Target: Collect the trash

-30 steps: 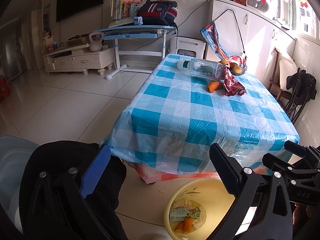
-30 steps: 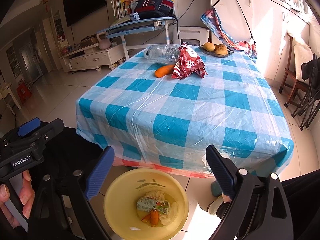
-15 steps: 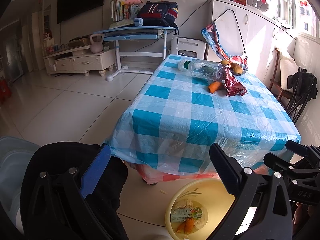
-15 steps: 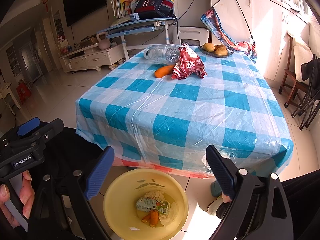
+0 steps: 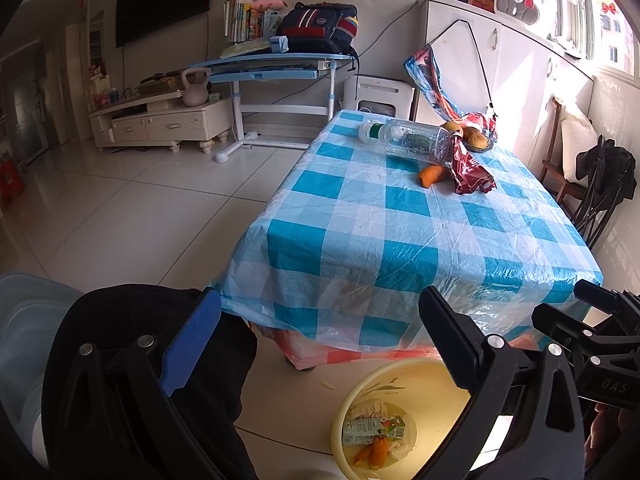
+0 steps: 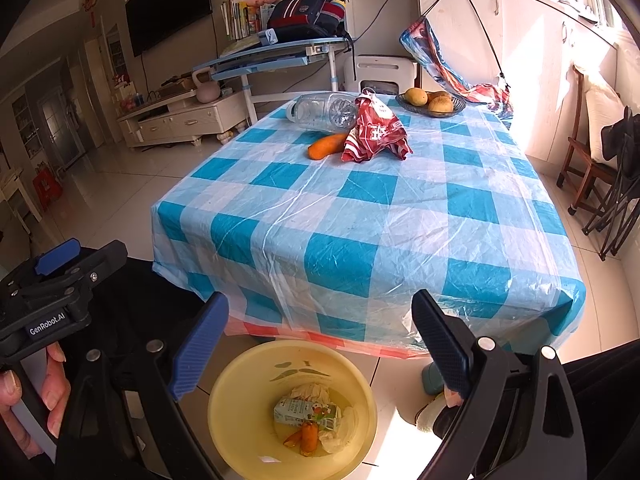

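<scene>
Trash still waits on the table (image 6: 400, 216) ahead of me: a clear plastic bottle (image 6: 324, 108) lies on its side at the far end, a red crumpled wrapper (image 6: 376, 132) sits just beside it, and a carrot piece (image 6: 326, 146) touches the wrapper's near edge. Behind them stands a dish of fruit (image 6: 432, 102), with a colourful bag (image 6: 440, 60) draped near it.

My left gripper (image 5: 320, 348) and my right gripper (image 6: 320, 344) both hang below the table's near edge with jaws spread wide and nothing between them. Under my right one the yellow bin (image 6: 292, 408) stands on the tiled floor, holding a small drink carton (image 6: 306, 414), a carrot scrap (image 6: 308, 436) and crumpled tissue.

Between me and the trash lies the long stretch of blue-checked plastic cloth, bare on the near half. To the right a wooden chair (image 6: 588, 160) with dark clothing stands beside the table; to the left, a blue desk (image 6: 280, 54) carrying a backpack (image 6: 308, 14) and books.
</scene>
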